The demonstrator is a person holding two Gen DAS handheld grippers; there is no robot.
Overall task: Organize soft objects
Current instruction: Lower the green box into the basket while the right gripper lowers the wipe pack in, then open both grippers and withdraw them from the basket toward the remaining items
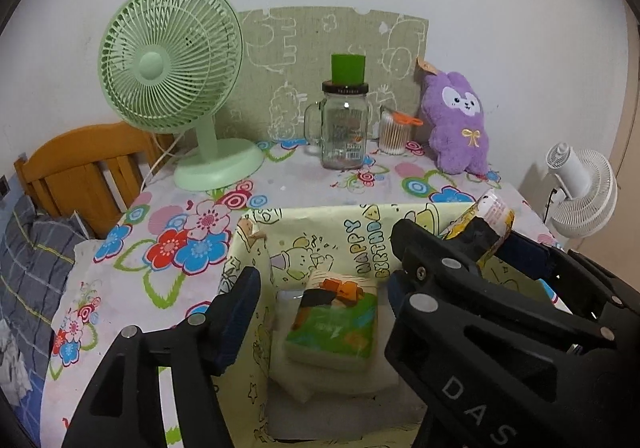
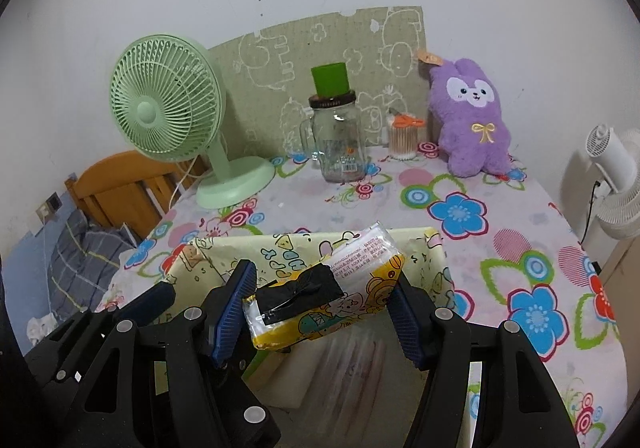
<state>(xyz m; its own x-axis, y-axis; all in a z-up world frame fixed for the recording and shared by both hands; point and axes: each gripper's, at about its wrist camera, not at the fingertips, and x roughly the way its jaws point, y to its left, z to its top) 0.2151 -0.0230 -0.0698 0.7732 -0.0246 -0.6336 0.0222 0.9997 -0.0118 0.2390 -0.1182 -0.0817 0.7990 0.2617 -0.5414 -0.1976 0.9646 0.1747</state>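
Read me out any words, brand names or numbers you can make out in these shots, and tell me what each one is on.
"HAPPY BIRTHDAY": inner wall of the yellow cartoon box.
"DAS": right gripper's black arm, seen in the left wrist view; the rest is cut off.
Yellow tissue pack: small print, unreadable.
Green tissue pack: blurred.
Glass jar sticker: too small.
Purple plush tag: unreadable.

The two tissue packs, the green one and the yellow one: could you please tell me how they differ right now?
The green tissue pack lies flat inside the yellow box, untouched; the yellow tissue pack is held tilted above the box in the right gripper. The green pack has a green and orange wrapper; the yellow one has cartoon prints and a white printed end. Both are soft plastic-wrapped packs with a black strip on top.
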